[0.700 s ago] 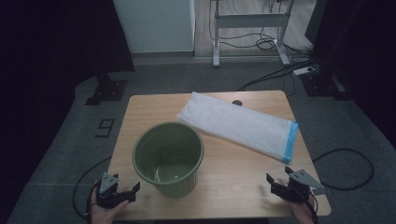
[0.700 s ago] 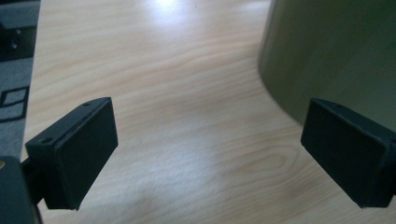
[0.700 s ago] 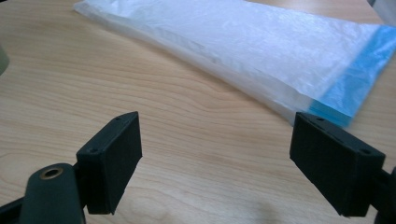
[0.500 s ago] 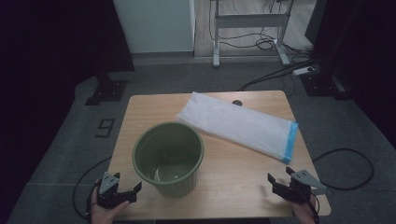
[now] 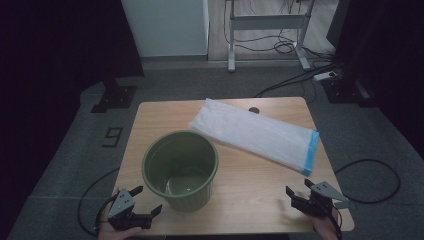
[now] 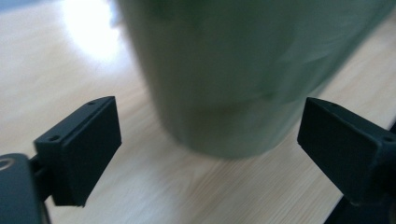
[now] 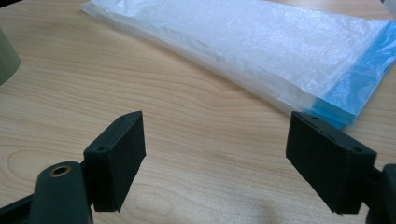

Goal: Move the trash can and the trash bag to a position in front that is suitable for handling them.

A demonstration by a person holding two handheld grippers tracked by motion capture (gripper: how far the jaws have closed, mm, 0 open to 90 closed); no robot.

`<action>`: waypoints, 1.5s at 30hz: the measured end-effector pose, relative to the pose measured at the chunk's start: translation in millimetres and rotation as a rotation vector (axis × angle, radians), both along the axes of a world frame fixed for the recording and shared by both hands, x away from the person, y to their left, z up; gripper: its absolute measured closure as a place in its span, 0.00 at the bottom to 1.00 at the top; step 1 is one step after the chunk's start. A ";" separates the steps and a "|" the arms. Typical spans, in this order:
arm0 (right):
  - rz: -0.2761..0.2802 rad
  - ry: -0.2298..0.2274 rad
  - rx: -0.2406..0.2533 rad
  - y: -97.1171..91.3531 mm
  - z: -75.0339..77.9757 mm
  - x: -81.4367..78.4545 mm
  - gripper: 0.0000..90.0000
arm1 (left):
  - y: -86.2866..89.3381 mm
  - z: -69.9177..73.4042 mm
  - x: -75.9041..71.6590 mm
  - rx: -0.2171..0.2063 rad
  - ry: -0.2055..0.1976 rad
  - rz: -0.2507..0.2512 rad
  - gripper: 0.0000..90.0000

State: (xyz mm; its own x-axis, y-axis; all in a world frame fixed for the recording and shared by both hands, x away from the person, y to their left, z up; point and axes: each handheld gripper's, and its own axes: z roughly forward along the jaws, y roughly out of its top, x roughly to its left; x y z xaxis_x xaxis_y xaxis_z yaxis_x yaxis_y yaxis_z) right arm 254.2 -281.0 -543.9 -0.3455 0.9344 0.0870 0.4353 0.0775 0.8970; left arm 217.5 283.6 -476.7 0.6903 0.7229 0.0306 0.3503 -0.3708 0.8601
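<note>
An olive-green plastic bucket (image 5: 181, 170) stands upright and empty on the wooden table (image 5: 160, 115), left of centre. A flat stack of clear plastic bags (image 5: 255, 134) with a blue end band lies slanted across the far right. My left gripper (image 5: 147, 200) hovers open at the near left corner, just beside the bucket's base. In the left gripper view, the bucket's wall (image 6: 233, 70) looms blurred ahead of the wide-apart left gripper (image 6: 210, 149). My right gripper (image 5: 298, 189) is open near the front right edge, and in the right gripper view the right gripper (image 7: 215, 154) points at the bags (image 7: 261, 51).
A small black round item (image 5: 254, 110) sits at the table's far edge. Bare wood lies between the bucket and the right gripper. On the floor beyond are a metal desk frame (image 5: 265, 22), cables and a "9" marking (image 5: 113, 137).
</note>
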 end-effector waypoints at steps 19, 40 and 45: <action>-0.014 -0.005 0.010 -6.4 2.9 -6.8 0.24 | -29.8 -2.6 38.9 -0.038 -0.014 -0.120 0.15; 0.089 -0.022 0.026 14.9 3.4 -9.6 0.24 | -111.5 3.8 85.8 0.039 -0.024 -0.114 0.16; 0.086 -0.020 0.017 14.8 3.1 -9.3 0.24 | -125.3 4.6 90.3 0.029 -0.026 -0.137 0.16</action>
State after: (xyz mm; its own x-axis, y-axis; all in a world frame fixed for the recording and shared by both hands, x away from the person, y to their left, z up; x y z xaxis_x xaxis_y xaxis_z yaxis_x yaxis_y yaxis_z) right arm 244.9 -266.2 -540.8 -0.4267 0.8994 0.0951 0.4097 0.0985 0.9069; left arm 307.8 158.4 -472.2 0.7809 0.6208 0.0694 0.2725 -0.4385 0.8564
